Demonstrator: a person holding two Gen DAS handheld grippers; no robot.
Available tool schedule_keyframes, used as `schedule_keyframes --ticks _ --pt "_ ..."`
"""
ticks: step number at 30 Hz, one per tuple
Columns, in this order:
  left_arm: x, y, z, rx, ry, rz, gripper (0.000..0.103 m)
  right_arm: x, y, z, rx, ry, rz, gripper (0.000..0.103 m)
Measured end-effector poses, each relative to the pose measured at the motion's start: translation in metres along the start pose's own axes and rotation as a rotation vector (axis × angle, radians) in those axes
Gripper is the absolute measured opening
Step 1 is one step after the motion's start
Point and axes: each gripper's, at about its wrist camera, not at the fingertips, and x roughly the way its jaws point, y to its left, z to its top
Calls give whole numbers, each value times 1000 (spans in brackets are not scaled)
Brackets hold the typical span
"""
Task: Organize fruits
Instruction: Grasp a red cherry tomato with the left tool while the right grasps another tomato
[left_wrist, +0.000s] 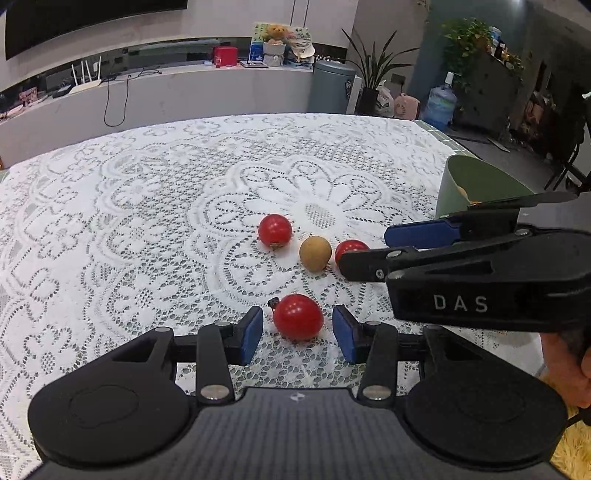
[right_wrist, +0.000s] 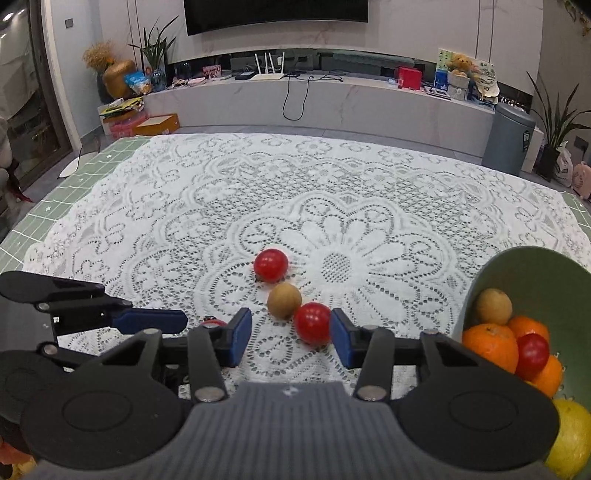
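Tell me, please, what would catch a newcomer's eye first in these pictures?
Bright red tomatoes and a tan round fruit lie loose in the middle of the white lace tablecloth. The left gripper brackets one tomato, pads apart from it; the right gripper brackets another, which sits against one pad. At the right edge stands a green bowl with oranges and other fruit.
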Motion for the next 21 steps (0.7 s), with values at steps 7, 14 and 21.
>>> schedule_keyframes --ticks 7,14,21 --pt "6 -1 -3 -9 11 6 47 5 2 -2 -11 1 -29 37" --pt "11 0 -4 -27 12 2 39 8 10 -5 -44 -6 -70 32" --pt "9 0 -3 -28 10 8 35 14 9 -6 -27 22 -66 27"
